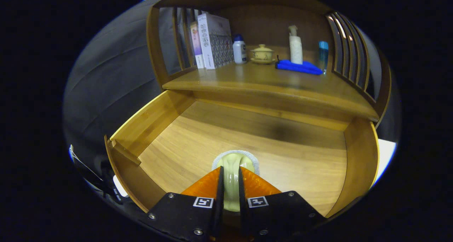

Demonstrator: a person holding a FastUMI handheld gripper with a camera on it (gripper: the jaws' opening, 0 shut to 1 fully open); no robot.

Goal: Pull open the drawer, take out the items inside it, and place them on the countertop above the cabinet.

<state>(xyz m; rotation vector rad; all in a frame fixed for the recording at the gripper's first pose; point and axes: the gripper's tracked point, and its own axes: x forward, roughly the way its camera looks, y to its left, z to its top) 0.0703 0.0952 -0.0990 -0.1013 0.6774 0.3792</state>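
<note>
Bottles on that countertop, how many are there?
3. A small white bottle stands beside the boxes, a tall pump bottle stands on the blue cloth, and a blue bottle stands by the right slats. The boxes might hide more.

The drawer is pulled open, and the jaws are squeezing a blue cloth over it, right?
Not quite. The drawer is open, but the gripper has its jaws closed on a pale green ceramic piece. The blue cloth lies up on the countertop, as the gripper view shows.
</note>
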